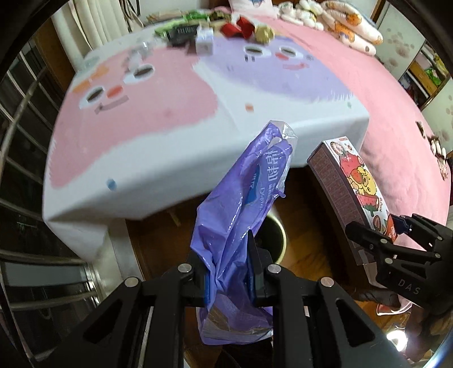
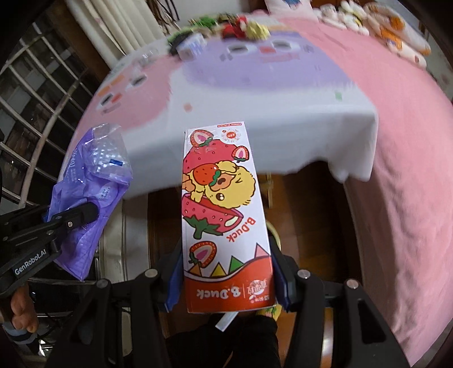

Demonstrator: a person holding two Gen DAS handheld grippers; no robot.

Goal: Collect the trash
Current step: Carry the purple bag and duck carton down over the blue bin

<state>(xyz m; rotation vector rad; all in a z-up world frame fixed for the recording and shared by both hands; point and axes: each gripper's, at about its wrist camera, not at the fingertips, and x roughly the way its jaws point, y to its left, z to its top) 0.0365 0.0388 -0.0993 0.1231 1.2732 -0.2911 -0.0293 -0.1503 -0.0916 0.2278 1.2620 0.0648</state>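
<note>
Purple plastic, crumpled and glossy, fills the near middle of the left wrist view: the left gripper [image 1: 230, 271] has its fingers [image 1: 256, 271] clamped on a purple bag [image 1: 240, 203] that stands up between them, with a scrap of clear film at its far tip. Seen from the right wrist camera, the same bag [image 2: 87, 192] sits at the left, pinched by the left gripper [image 2: 82, 213]. The right gripper [image 2: 226, 283] has its fingers [image 2: 280, 277] pressed against the two long sides of a tall strawberry carton [image 2: 220, 203] printed with a yellow duck, its white face turned up to the camera. In the left view that carton [image 1: 348, 181] stands just right of the bag, held by the right gripper [image 1: 376, 235]. Under the bag lies a round bin [image 1: 276, 237] on the brown wooden floor [image 1: 305, 198]. Beyond both items is the near edge of a desk [image 1: 170, 175] under a white, pink and lilac cartoon cloth. At its far end lies a blurred heap of wrappers and small boxes [image 1: 223, 31]. Right of the desk spreads a pink bed [image 1: 396, 93], with patterned pillows [image 1: 348, 25] at its far side.
</note>
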